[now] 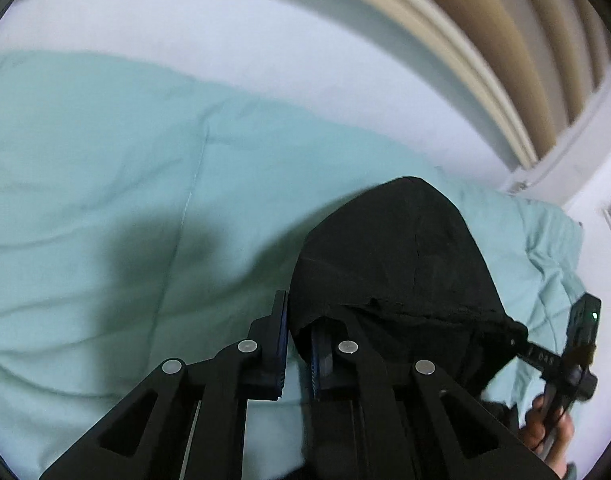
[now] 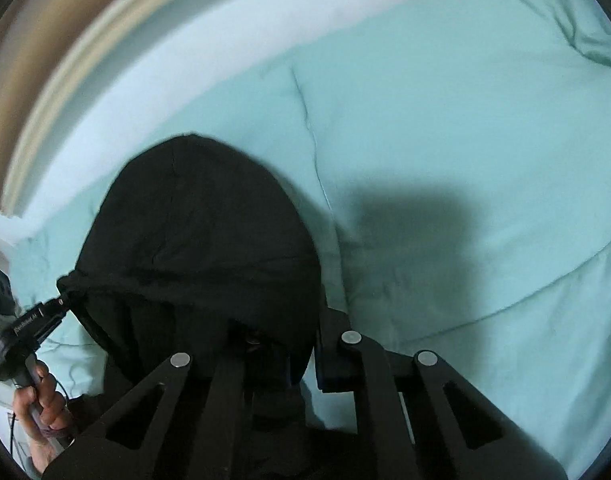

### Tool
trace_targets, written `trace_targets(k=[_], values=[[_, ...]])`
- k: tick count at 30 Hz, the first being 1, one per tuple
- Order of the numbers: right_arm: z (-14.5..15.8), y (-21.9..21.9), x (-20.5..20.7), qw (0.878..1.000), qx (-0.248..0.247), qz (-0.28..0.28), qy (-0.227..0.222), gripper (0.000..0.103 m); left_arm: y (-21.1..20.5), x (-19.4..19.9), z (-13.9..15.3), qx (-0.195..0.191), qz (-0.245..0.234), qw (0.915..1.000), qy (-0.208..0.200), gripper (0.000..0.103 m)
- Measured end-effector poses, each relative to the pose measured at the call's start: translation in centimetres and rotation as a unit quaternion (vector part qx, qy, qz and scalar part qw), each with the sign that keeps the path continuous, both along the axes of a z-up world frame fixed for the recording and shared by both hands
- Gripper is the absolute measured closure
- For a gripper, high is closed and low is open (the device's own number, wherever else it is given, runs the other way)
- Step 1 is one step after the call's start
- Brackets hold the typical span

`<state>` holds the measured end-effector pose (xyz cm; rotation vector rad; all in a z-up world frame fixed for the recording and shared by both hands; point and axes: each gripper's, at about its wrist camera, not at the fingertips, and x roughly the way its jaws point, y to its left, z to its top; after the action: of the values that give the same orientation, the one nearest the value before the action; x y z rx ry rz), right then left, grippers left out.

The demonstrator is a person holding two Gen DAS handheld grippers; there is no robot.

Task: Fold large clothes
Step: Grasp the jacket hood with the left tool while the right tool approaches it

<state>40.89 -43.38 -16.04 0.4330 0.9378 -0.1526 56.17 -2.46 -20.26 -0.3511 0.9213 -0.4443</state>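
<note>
Over the quilt [image 1: 105,140], both tongs [image 1: 297,344] [image 2: 301,356] pinch the hood [image 1: 397,248].

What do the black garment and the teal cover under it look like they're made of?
Black garment: a matte, thick knit, likely fleece or cotton jersey; it absorbs light and bunches softly. Teal cover: smooth woven fabric, probably cotton over padding, with stitched seams and puffy creases.
</note>
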Motion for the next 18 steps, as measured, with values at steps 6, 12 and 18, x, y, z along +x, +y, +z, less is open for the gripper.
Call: trace_targets(k=[6, 12, 18], values=[[-6.8, -0.4, 2.7, 0.995, -0.007, 0.005, 0.102, 0.094, 0.7, 2.8, -9.0, -0.020, -0.014, 0.9862, 0.164, 0.088], [-5.2, -0.8, 2.2, 0.993, -0.011, 0.034, 0.112, 0.068, 3.0, -0.3, -5.5, -0.026, -0.014, 0.9950, 0.095, 0.057], [0.4, -0.7, -1.9, 0.998, -0.014, 0.042, 0.050, 0.040, 3.4, -3.4, 1.9, -0.014, -0.032, 0.9990, -0.029, 0.034]])
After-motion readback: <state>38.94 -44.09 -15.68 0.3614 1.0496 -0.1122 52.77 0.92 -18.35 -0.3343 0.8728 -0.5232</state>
